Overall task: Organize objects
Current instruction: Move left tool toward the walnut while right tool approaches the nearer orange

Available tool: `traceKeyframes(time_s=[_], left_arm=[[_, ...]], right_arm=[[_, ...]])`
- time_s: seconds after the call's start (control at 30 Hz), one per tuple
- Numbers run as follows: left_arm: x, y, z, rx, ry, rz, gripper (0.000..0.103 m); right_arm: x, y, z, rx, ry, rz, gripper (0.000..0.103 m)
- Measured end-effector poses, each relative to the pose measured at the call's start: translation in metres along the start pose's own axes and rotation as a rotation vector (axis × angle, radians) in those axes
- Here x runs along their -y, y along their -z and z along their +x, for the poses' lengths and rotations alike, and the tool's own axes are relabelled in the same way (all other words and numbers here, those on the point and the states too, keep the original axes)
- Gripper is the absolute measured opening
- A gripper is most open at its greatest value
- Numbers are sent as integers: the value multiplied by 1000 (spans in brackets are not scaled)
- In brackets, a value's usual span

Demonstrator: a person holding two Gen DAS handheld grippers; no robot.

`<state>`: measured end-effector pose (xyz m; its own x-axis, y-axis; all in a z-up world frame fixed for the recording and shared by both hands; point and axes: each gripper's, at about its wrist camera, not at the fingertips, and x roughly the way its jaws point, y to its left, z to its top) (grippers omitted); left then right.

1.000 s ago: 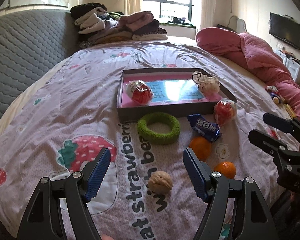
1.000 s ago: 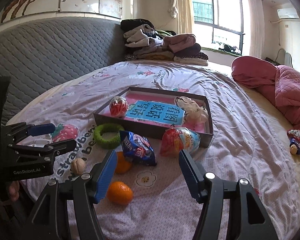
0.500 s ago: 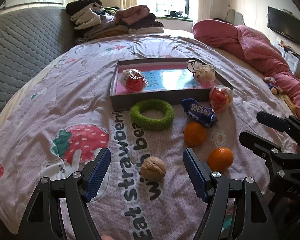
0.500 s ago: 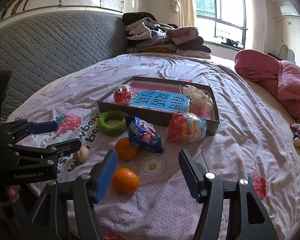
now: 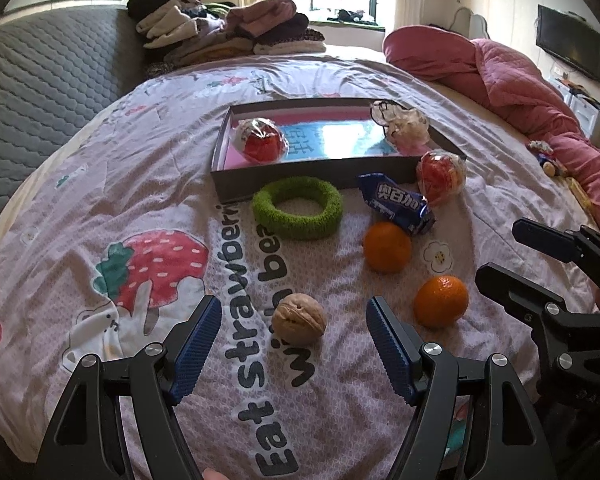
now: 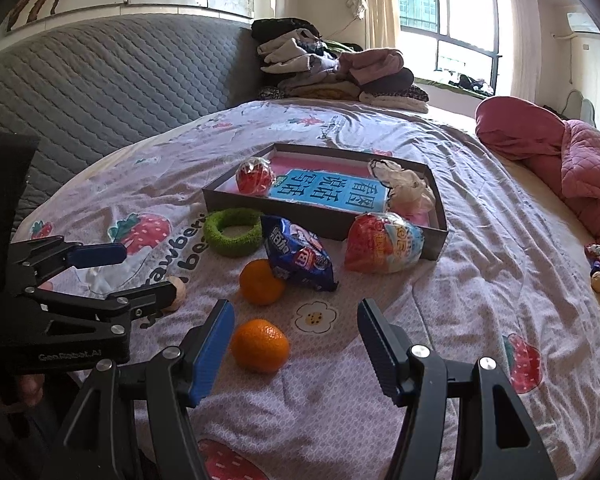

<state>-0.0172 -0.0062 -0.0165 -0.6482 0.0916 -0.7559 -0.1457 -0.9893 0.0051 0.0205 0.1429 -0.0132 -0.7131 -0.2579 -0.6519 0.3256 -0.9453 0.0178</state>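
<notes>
The walnut point(image 5: 299, 319), tan and wrinkled, lies on the bed point(image 5: 80, 208) between the spread jaws of the left gripper point(image 5: 294, 330), untouched. Judged step: approach; next, lower and close, then carry it to the box point(image 5: 316, 178). The right gripper point(image 6: 296, 338) hangs released beside an orange point(image 6: 260, 345).

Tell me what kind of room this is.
A bedroom, most likely. The things lie on a bed with a printed sheet, against a padded grey headboard. Folded clothes are stacked at its far end, with a pink quilt beside.
</notes>
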Motion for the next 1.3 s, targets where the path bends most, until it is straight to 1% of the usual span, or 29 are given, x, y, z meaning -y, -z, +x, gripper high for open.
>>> traceKeyframes(time_s=[0.23, 0.4, 0.77, 0.93, 1.07, 1.3], left_arm=[[1, 2, 7, -32, 7, 6, 76], [0, 5, 12, -59, -2, 4, 76], [0, 5, 16, -86, 4, 0, 76], [-1, 7, 22, -124, 1, -5, 76], [-3, 7, 23, -125, 3, -10, 76], [-4, 6, 28, -136, -7, -14, 76]], right_arm=[[-3, 2, 4, -20, -12, -8, 63], [-4, 5, 9, -45, -15, -6, 63], [-6, 10, 17, -93, -39, -4, 63], [-6, 14, 23, -124, -48, 2, 63], [-7, 16, 28, -145, -44, -4, 63], [-11, 20, 32, -157, -45, -17, 63]])
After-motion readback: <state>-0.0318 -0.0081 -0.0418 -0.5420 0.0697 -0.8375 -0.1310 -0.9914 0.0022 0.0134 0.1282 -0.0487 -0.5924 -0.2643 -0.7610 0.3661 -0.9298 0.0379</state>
